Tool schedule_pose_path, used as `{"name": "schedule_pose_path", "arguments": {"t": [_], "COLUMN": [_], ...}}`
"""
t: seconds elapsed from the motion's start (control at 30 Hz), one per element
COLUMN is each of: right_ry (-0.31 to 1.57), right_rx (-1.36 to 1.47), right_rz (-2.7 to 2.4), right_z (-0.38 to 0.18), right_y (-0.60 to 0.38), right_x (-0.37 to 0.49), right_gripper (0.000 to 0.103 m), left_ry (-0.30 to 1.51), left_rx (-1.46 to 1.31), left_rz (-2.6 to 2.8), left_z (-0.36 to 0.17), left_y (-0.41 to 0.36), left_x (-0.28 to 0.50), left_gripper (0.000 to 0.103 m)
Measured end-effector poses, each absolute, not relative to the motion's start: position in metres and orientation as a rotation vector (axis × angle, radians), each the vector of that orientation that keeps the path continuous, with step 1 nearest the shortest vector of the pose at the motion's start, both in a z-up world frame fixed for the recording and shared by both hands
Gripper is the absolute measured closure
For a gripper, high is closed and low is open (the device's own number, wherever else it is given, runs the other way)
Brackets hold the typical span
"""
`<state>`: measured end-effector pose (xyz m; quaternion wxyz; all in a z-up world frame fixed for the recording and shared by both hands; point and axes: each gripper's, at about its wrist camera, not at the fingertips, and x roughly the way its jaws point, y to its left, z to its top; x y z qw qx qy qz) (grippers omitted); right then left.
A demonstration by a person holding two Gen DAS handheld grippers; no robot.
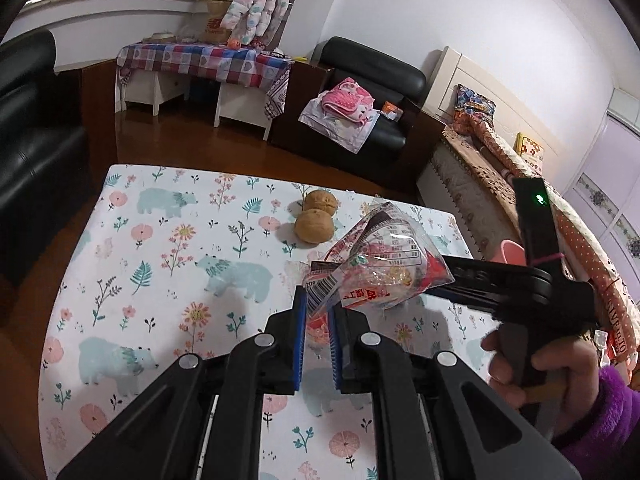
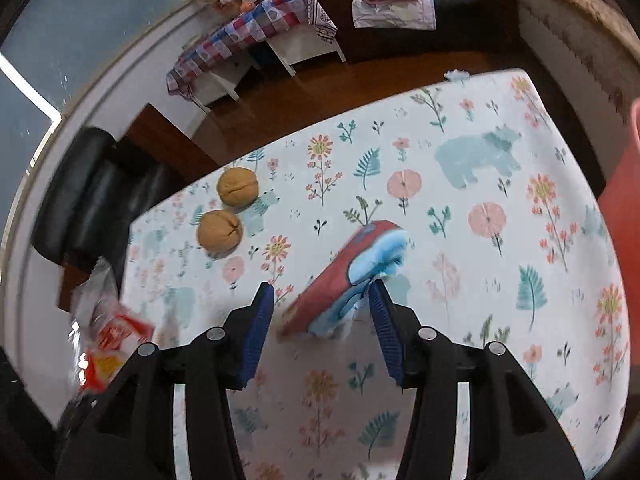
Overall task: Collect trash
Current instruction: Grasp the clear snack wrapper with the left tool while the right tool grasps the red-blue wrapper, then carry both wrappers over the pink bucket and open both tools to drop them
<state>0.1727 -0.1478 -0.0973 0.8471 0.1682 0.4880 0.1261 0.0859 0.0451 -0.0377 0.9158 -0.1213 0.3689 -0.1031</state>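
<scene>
I am clenching the left tongs [image 1: 318, 312] on a clear snack wrapper [image 1: 376, 264], lifted at frame centre. The right tongs [image 2: 322, 300] are gaping around a red-and-blue wrapper [image 2: 348, 276] on the worktop [image 2: 500, 280]; I should centre it before closing. Two walnuts [image 2: 228, 212], upper left, are not obstructing.

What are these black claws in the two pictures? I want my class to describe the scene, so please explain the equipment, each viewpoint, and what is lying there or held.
They are hand-held grippers; a person works one in each hand, with a camera on each looking along its fingers. In the left view, the left gripper pinches a clear printed snack wrapper. In the right view, the right gripper is open around a red and blue wrapper lying on the floral tablecloth. Two walnuts also lie there.
</scene>
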Motion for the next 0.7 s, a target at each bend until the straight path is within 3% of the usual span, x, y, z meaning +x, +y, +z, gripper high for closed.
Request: {"name": "schedule_pose_path", "arguments": {"t": [0.13,0.23,0.33,0.7], "right_ry": [0.995,0.977,0.962,0.911], "right_rx": [0.287,0.248,0.256,0.117], "right_rz": [0.260,0.270,0.290,0.294], "right_z": [-0.097,-0.098,-0.097,-0.073], "right_y": [-0.141,-0.139,-0.144,-0.166], "right_x": [0.176,0.176,0.172,0.127], "right_gripper": [0.053,0.076,0.087,0.091], "left_ry": [0.763,0.767,0.773,0.796], "left_rx": [-0.263,-0.273,-0.277,-0.251], "left_rz": [-0.216,-0.216,-0.214,-0.215], "left_z": [-0.040,-0.042,-0.044,-0.040], "left_y": [0.047,0.048,0.048,0.031], "left_x": [0.085,0.085,0.086,0.085], "left_gripper": [0.093,0.093,0.093,0.093]}}
